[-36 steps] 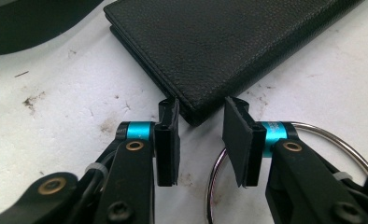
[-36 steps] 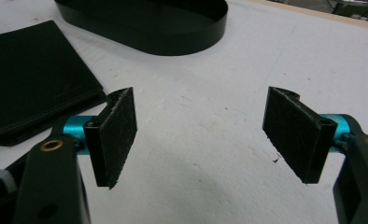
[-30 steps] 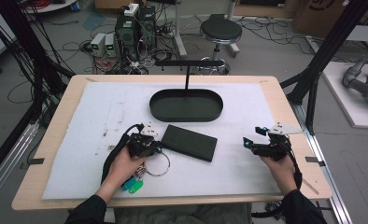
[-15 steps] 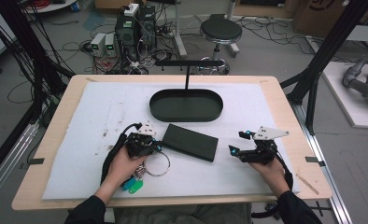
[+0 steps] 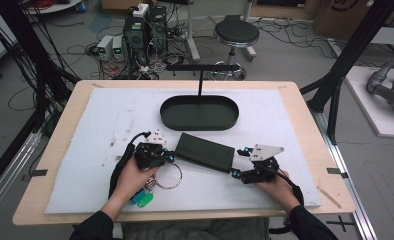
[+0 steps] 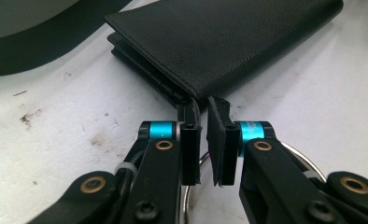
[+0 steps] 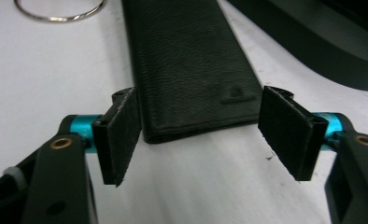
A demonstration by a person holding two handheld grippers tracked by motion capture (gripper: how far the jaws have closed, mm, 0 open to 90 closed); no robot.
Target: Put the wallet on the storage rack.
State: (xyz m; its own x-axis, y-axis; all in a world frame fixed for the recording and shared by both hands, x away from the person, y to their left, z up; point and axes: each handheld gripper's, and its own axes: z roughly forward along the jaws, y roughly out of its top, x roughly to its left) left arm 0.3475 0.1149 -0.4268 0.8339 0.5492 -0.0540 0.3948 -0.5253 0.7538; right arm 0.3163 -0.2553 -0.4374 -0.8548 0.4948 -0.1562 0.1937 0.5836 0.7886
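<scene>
A black wallet [image 5: 205,152] lay mid-table on the white mat [image 5: 85,125], just before the oval tray [image 5: 199,112]. The left gripper [image 6: 203,109], nearly shut, pinched its corner; the right gripper [image 7: 198,123], jaws wide but just narrowing, should straddle the far end squarely before closing.

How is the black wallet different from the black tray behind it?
The wallet is a flat, closed rectangle lying slantwise; the tray is an oval with a raised rim, lying straight across the mat. The wallet is smaller than the tray, and only the tray has a T-shaped stand rising behind it. Both are black and sit on the white mat.
</scene>
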